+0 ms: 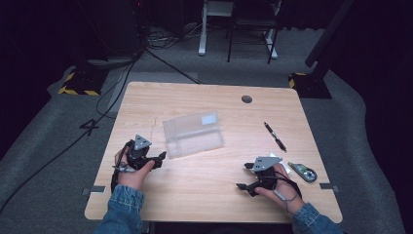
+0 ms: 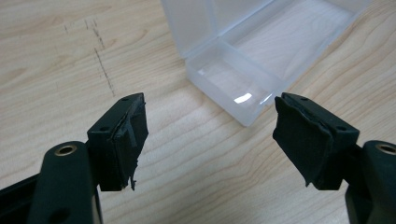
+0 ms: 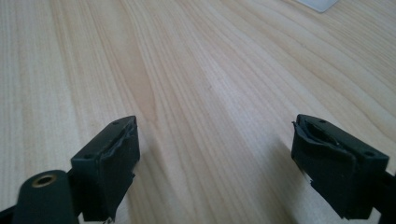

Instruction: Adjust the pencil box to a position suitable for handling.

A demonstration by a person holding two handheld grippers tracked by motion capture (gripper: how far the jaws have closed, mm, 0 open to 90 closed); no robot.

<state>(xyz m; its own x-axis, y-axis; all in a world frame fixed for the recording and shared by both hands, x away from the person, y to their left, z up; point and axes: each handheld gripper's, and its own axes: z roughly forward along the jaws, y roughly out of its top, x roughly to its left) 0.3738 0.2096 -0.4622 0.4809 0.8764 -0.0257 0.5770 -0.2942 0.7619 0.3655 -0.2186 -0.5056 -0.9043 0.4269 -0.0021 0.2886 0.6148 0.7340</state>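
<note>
A clear plastic box [image 1: 194, 133] lies open in the middle of the wooden table [image 1: 209, 195], its lid folded back. My left gripper [image 1: 160, 160] rests at the table's left, open, pointing at the box's near-left corner and a little short of it. In the left gripper view the box [image 2: 261, 51] sits just beyond the parted jaws of my left gripper [image 2: 210, 135], with nothing between them. My right gripper [image 1: 243, 176] lies at the right front, open and pointing left over bare wood. The right gripper view has my right gripper [image 3: 215, 158] wide apart above the tabletop.
A black pen [image 1: 275, 136] lies to the right of the box. A small grey device [image 1: 304, 171] and a white slip sit by the right hand. A round cable hole [image 1: 247, 99] is near the table's far edge. Cables and stands are on the floor beyond.
</note>
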